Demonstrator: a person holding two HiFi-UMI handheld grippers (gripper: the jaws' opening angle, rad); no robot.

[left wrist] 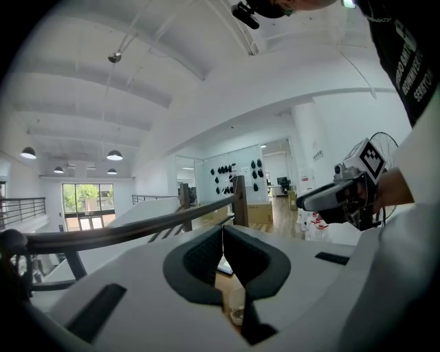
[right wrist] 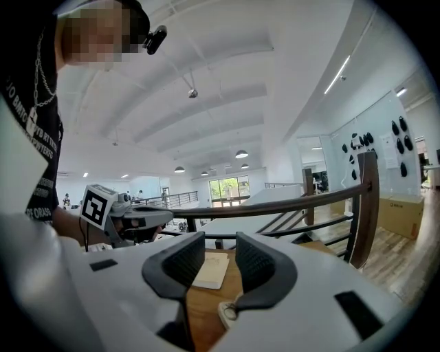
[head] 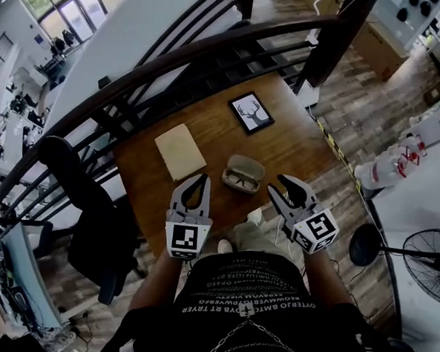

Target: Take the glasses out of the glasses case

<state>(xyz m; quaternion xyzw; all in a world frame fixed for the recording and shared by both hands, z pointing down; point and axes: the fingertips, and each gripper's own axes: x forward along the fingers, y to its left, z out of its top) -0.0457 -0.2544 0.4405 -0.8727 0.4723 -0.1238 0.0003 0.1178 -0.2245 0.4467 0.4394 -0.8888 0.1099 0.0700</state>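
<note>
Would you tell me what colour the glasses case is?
The glasses case is beige; best in head view.

The table (head: pixel 293 148) carries a tan notebook (head: pixel 180 152), a framed deer picture (head: pixel 251 112) and an open glasses case (head: pixel 244 173).

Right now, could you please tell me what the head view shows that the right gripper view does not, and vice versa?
Only the head view: the framed deer picture, the black chair and the floor fan. Only the right gripper view: the ceiling lamps and the head-mounted camera. Both: the wooden table, the tan notebook, the glasses case and the left gripper.
</note>
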